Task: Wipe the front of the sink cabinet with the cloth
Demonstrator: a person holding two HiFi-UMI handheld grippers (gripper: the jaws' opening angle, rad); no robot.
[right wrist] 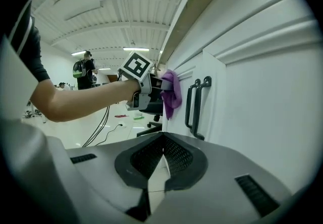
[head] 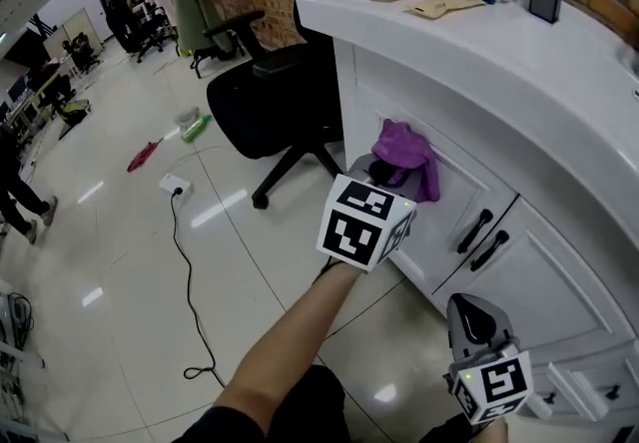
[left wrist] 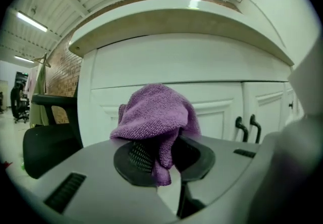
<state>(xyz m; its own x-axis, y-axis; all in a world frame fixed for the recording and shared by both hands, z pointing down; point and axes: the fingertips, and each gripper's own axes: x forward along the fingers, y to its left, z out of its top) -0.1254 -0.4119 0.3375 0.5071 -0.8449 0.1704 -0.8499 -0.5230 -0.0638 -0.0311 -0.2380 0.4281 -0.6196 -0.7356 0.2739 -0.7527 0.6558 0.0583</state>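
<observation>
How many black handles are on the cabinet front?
2: the left handle and the right handle, side by side, just right of the cloth. More may be hidden further right, low in the head view.

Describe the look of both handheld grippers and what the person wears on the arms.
The left gripper and right gripper have smooth grey bodies with black, mesh-textured pads. Each carries a white cube printed with black square markers. The forearm is bare; a short dark sleeve has white stripes.

Head view looks steeply down; both gripper views face the cabinet (head: 424, 97) close, sharing its handles (left wrist: 240, 127)
</observation>
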